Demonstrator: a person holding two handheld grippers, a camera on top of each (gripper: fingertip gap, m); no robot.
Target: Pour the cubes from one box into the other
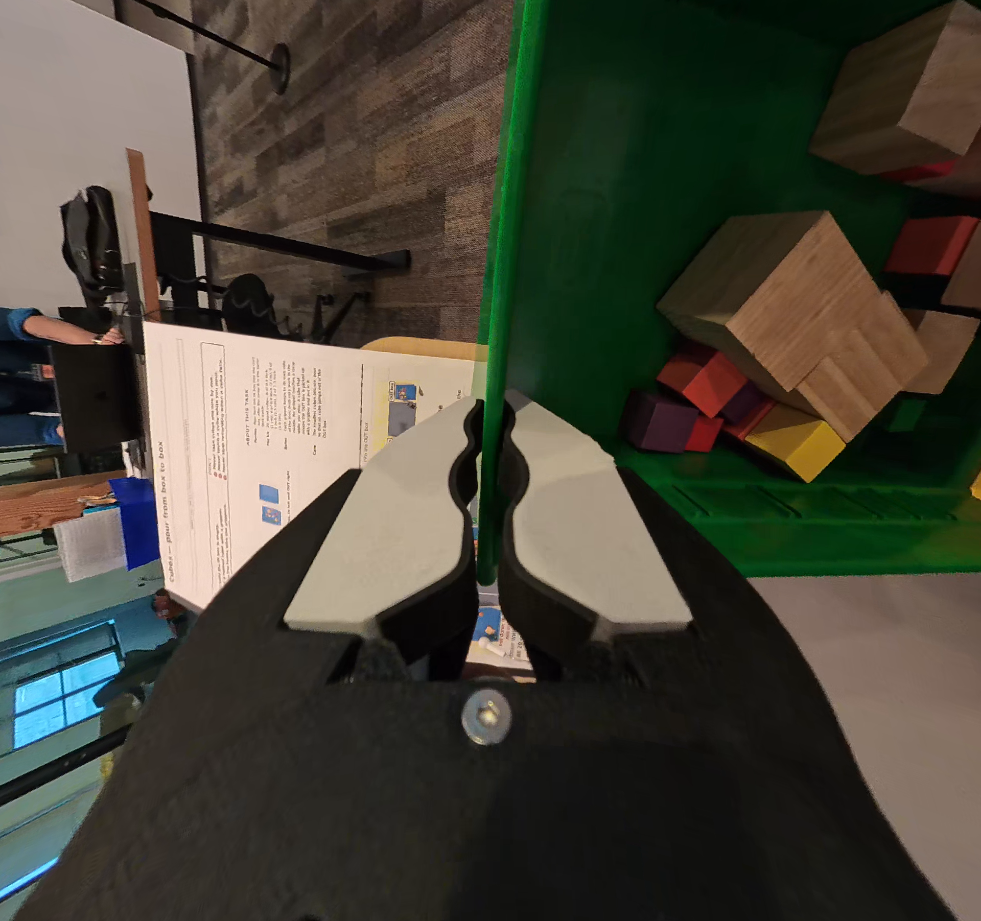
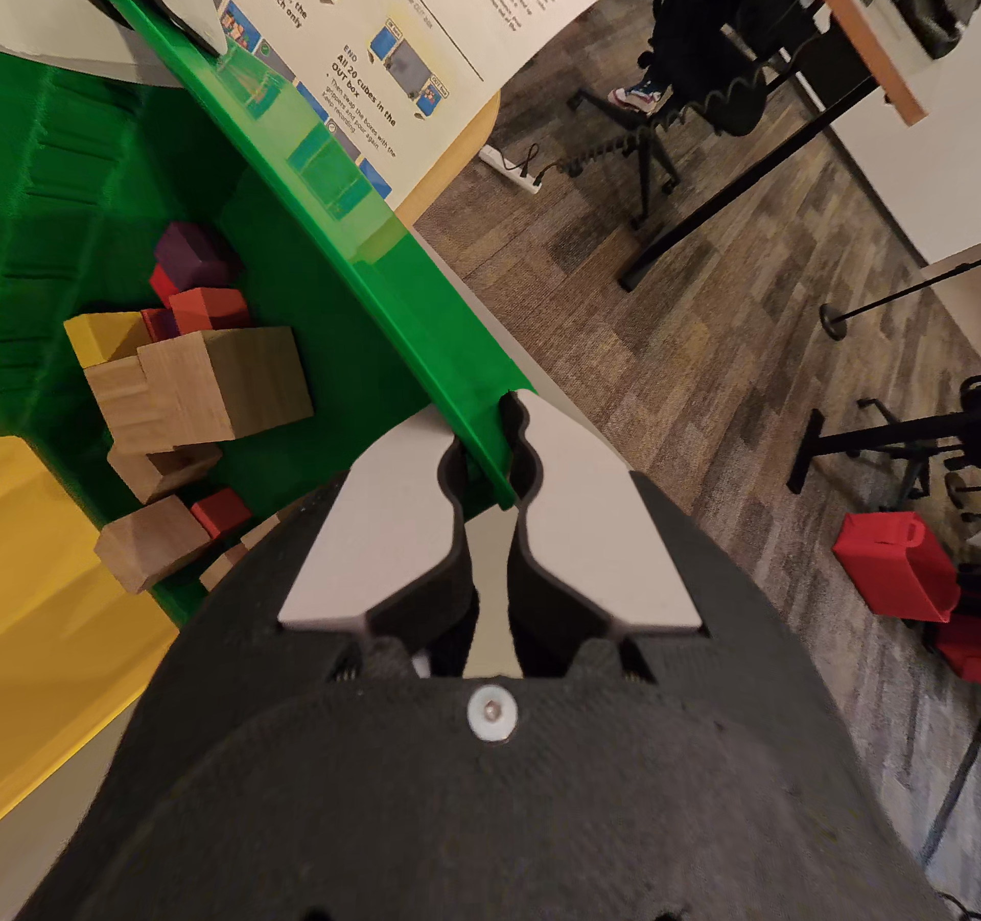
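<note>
Both grippers have the green box [image 1: 663,205] by its thin wall: the left gripper [image 1: 492,418] has its jaws pinched tight on the rim; the right gripper [image 2: 507,418] has its jaws clamped on the same wall near a corner; the box is tipped, with wooden cubes [image 2: 223,380] and small red, purple and yellow cubes [image 1: 706,380] piled against one side; a yellow box [image 2: 48,603] lies just beside it; a printed instruction sheet [image 2: 424,9], with text and small pictures, lies on the worktop behind.
</note>
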